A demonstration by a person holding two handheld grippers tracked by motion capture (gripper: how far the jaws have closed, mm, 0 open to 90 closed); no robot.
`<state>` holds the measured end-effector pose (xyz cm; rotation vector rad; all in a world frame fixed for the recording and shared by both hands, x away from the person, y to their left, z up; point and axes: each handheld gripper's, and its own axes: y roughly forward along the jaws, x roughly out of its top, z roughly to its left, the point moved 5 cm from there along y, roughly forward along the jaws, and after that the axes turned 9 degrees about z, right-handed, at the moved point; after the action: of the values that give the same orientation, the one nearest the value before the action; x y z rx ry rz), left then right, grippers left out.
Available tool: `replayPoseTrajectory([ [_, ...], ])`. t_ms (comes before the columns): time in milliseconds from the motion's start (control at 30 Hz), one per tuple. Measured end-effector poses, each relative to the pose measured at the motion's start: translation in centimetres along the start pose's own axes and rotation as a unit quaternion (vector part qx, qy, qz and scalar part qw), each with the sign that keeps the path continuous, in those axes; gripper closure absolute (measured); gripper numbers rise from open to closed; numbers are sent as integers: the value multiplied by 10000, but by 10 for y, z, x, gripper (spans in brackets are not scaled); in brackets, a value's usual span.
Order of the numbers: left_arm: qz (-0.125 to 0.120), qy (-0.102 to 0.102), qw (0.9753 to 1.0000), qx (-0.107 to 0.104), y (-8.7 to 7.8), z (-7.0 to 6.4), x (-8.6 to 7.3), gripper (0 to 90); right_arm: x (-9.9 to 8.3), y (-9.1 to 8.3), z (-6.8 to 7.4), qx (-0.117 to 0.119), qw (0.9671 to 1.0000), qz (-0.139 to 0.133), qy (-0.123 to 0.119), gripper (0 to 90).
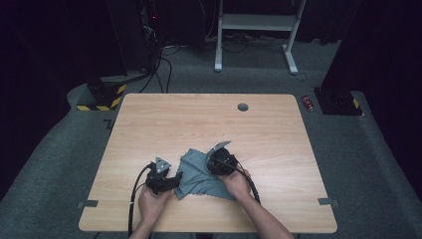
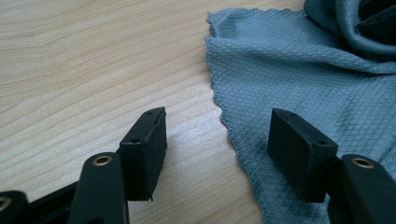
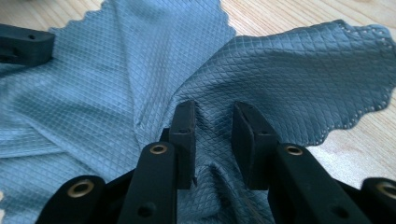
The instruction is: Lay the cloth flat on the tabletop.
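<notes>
Bright tabletop (dark, dim surroundings)

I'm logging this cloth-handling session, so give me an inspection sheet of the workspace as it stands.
Surface: wooden table, a round grommet hole near the far edge, tape tabs at the near corners.
Job's things: grey-blue cloth, rumpled, near the person's edge.
Clutter: nothing seen on the table.
Grippers: left gripper open, straddling the cloth's edge; right gripper with jaws partly apart, a raised fold of cloth between them.
Cables: one black cable trails from each gripper.
Surroundings: grey carpet, white stand legs, red can on the floor.
</notes>
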<state>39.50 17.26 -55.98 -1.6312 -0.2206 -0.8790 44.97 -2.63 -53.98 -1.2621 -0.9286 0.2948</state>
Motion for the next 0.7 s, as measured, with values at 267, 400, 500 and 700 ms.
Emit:
replayPoseTrajectory([
  [267,0,2,10000,1,0,0,0,376,-13,-39,-18,-60,9978,-615,244,697],
  [400,-8,-3,10000,1,0,0,0,375,-22,-43,-33,-89,9971,-580,488,697],
  [500,-9,-7,10000,0,0,0,0,374,-24,-35,-36,-34,9962,-519,700,685],
  [700,-8,2,10000,2,0,0,0,374,-15,-15,-32,-16,9952,-442,876,654],
])
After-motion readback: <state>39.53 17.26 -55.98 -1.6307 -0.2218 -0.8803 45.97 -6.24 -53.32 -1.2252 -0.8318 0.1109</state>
